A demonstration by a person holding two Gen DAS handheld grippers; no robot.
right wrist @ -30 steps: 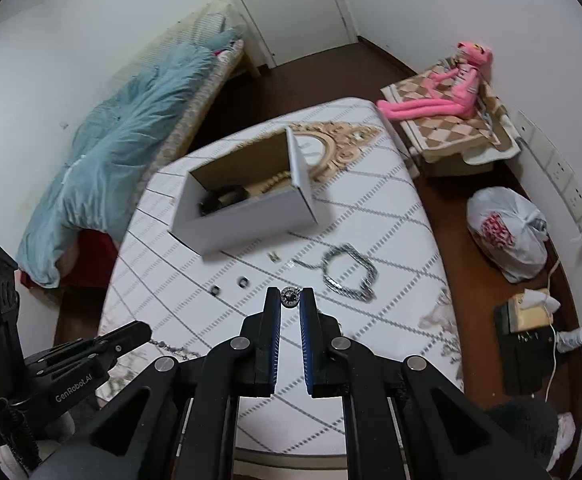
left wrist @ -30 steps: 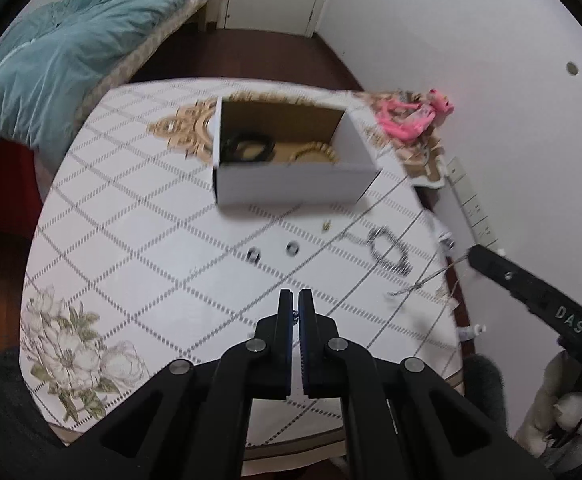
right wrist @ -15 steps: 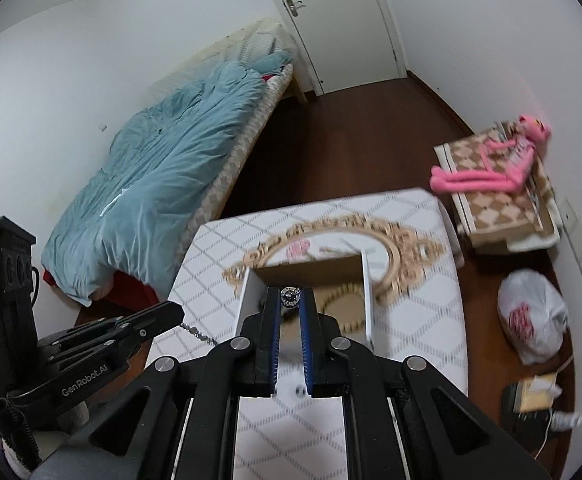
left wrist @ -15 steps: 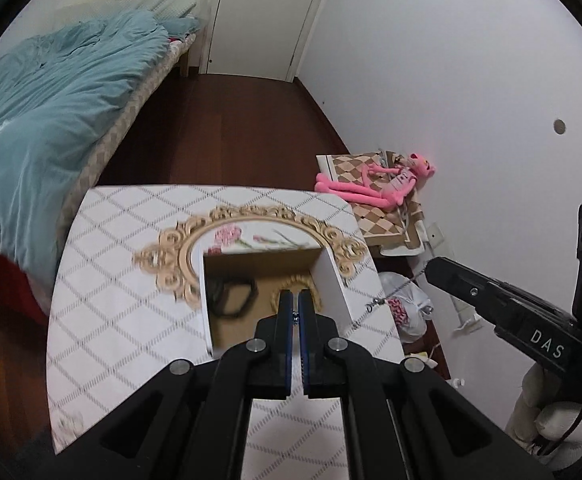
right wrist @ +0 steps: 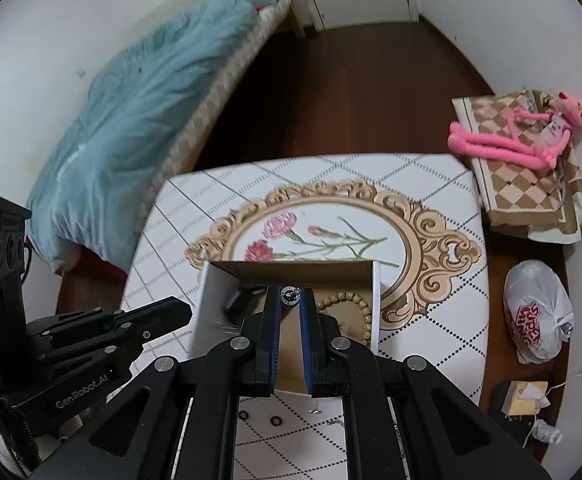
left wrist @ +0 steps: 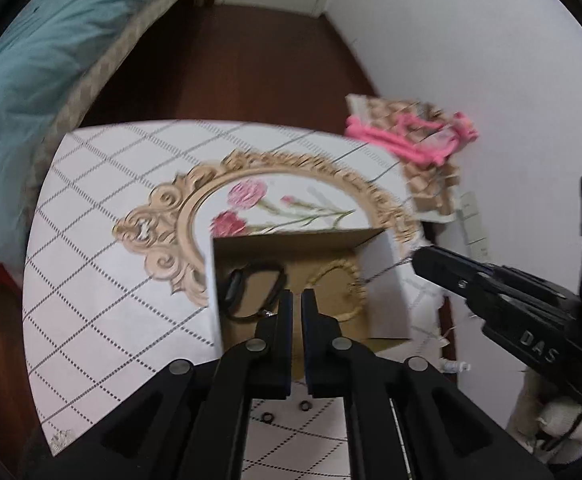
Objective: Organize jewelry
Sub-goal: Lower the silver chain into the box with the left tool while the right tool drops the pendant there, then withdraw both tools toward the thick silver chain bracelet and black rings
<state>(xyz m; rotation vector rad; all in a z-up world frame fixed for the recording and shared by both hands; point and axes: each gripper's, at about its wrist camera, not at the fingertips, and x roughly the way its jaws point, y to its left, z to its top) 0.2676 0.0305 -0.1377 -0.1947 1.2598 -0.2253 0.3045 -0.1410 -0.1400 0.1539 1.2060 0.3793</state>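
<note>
An open white cardboard box stands on the patterned table. Inside lie a black band and a tan bead bracelet. My right gripper is shut on a small round silver pendant of a thin chain and hovers over the box. In the left wrist view the chain runs from the right gripper's tip into the box. My left gripper is shut over the box with a chain end at its tip.
Two small dark rings lie on the table in front of the box. A bed with a teal blanket is at the left. A pink plush toy and a plastic bag lie at the right.
Both grippers moved forward and lower with the chain, from high above the table to just over the open box. The box now fills the middle of both views.
</note>
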